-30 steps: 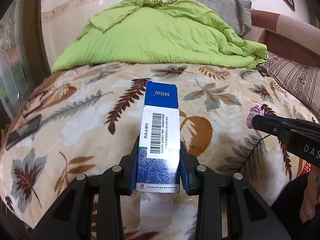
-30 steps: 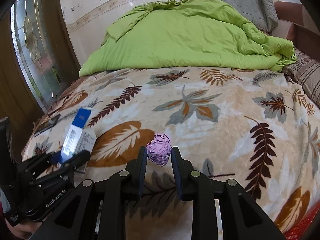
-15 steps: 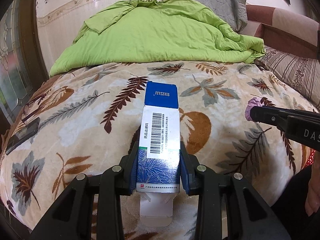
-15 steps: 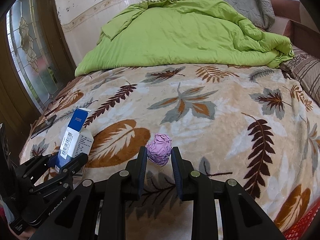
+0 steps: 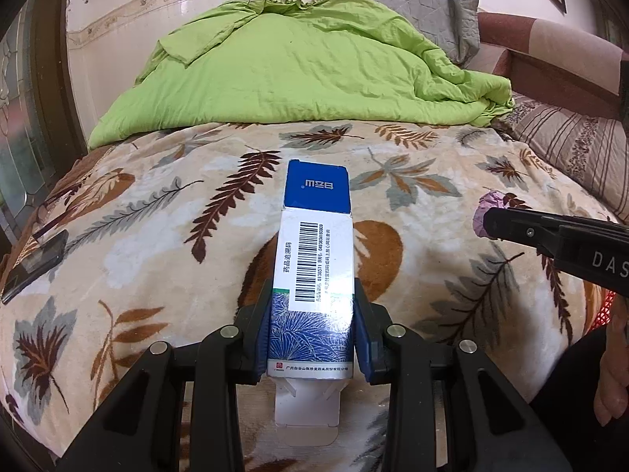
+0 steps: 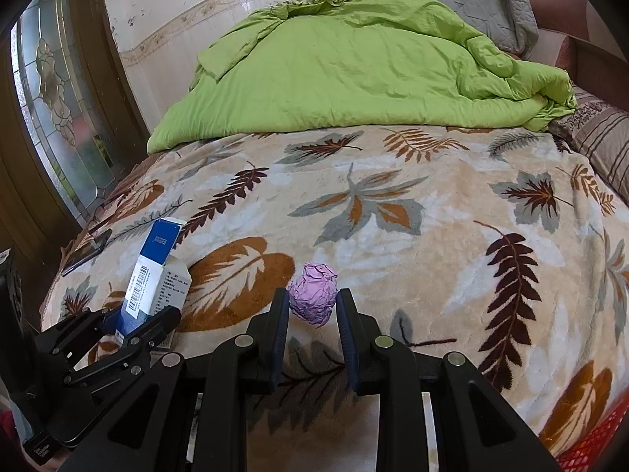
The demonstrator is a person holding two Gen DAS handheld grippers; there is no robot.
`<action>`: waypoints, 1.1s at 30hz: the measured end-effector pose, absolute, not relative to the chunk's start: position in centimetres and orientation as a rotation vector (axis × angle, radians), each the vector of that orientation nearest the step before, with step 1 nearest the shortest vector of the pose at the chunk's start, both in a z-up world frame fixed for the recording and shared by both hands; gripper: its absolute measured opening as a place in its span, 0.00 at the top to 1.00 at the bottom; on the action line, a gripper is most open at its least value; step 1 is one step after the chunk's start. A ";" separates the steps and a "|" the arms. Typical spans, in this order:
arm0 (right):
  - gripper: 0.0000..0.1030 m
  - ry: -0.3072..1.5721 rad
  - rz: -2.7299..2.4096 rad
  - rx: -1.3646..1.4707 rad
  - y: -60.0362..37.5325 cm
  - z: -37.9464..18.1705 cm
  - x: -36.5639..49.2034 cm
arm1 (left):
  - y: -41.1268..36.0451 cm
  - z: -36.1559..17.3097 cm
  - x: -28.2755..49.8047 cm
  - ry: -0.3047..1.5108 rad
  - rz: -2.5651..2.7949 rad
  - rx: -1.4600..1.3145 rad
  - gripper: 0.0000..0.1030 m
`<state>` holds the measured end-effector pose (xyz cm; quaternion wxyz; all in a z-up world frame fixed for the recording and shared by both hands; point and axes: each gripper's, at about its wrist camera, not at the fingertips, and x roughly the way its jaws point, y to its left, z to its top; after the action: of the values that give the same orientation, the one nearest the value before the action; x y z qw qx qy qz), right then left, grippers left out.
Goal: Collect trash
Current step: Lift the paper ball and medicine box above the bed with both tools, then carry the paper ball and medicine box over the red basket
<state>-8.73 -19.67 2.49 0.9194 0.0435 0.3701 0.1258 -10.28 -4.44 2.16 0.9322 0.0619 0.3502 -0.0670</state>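
Observation:
My left gripper (image 5: 313, 306) is shut on a blue and white medicine box (image 5: 314, 259), whose open white flap hangs below the fingers. The same box (image 6: 151, 275) shows at the left of the right wrist view, held by the left gripper (image 6: 147, 320) above the leaf-patterned blanket (image 6: 432, 212). My right gripper (image 6: 312, 303) is shut on a crumpled purple paper ball (image 6: 313, 293). In the left wrist view the ball (image 5: 485, 212) peeps out behind the right gripper's black finger (image 5: 523, 228) at the right edge.
A green quilt (image 5: 298, 67) and a grey pillow (image 5: 409, 4) lie at the bed's far end, a striped pillow (image 5: 574, 149) at the right. A dark phone (image 5: 33, 265) rests on the blanket's left edge. A red basket (image 6: 589, 444) shows at lower right. A stained-glass door (image 6: 51, 98) stands at the left.
The bed has slid slightly in both views as the hands shift a little. Both grips are unchanged.

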 end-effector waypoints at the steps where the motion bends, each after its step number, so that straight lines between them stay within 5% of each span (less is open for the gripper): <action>1: 0.74 0.760 0.257 0.091 -19.7 2.5 -8.8 | -4.5 2.2 -10.4 0.714 -0.141 0.127 0.67; 17: 0.74 0.745 0.203 0.270 -26.4 5.2 -14.9 | -9.6 5.1 -12.6 0.711 -0.379 0.111 0.67; 33: 0.74 0.592 -0.246 0.480 -45.6 11.2 -29.5 | -26.1 10.8 -15.8 0.698 -0.843 0.158 0.67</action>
<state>-29.50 -45.60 11.23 0.9208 0.2339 0.2882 -0.1195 -15.77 -26.08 10.83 0.8510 0.0749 0.3316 -0.4003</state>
